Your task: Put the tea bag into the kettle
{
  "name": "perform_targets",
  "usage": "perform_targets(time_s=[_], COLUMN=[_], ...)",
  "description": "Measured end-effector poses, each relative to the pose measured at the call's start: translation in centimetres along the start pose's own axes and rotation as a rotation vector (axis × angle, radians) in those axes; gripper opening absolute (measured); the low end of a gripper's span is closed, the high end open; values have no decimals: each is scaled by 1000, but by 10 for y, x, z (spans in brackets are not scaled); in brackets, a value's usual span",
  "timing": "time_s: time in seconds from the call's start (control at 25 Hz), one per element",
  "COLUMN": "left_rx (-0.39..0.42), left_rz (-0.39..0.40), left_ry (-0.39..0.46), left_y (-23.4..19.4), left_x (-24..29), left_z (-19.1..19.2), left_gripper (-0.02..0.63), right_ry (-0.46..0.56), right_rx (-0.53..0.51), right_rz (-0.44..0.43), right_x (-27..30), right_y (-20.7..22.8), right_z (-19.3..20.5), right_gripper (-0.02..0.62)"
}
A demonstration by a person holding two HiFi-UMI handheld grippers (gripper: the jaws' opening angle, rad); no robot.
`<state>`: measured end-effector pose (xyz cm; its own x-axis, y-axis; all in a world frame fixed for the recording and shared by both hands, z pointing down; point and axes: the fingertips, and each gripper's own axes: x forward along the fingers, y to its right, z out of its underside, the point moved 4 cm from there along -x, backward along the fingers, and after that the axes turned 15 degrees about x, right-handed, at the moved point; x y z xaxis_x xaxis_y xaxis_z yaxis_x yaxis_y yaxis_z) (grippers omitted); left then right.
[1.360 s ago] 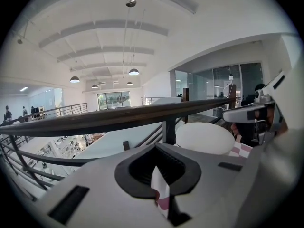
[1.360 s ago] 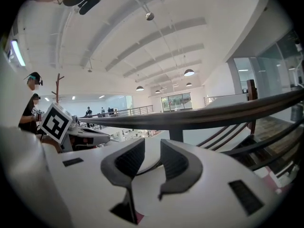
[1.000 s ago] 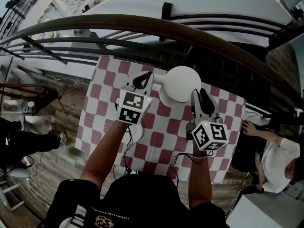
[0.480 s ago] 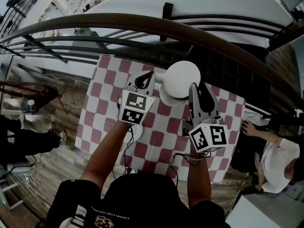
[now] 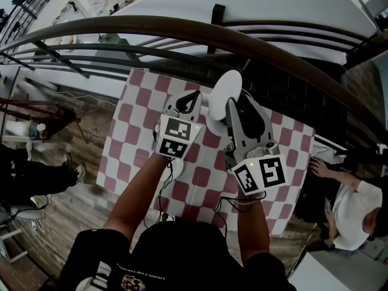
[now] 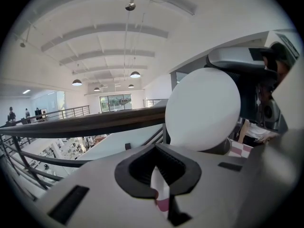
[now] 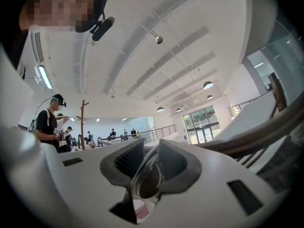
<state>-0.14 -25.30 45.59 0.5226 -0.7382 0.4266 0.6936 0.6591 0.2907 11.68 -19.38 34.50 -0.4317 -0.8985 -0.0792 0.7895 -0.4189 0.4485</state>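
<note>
My right gripper (image 5: 241,105) is shut on the shiny knob (image 7: 148,178) of the kettle's round white lid (image 5: 225,91). It holds the lid lifted and tilted on edge over the far middle of the checked table (image 5: 133,123). The lid (image 6: 203,109) also fills the right of the left gripper view. My left gripper (image 5: 187,103) is just left of the lid, shut on the tea bag (image 6: 159,190), a white paper strip with a pink end. The kettle's body is mostly hidden under the lid and the right gripper; a grey part (image 6: 222,147) shows below the lid.
A dark curved railing (image 5: 182,29) runs along the table's far edge, with an open drop beyond it. A person sits at the table's right end (image 5: 357,208); another stands to the left (image 5: 27,174). A small white dish (image 5: 173,168) lies under my left forearm.
The right gripper has lifted the white lid off the kettle and tipped it from flat to on edge, shifting a little left. The left gripper has barely moved.
</note>
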Motion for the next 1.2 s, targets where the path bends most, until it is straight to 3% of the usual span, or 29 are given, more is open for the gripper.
perform_targets(time_s=[1.2], left_rx=[6], left_rz=[-26], left_ry=[-1], left_y=[3], left_x=[-15], left_z=[2], left_gripper=[-2], right_ry=[-24], right_rx=[-22], right_rz=[15], right_x=[-8], right_y=[-1], right_z=[0], right_gripper=[104])
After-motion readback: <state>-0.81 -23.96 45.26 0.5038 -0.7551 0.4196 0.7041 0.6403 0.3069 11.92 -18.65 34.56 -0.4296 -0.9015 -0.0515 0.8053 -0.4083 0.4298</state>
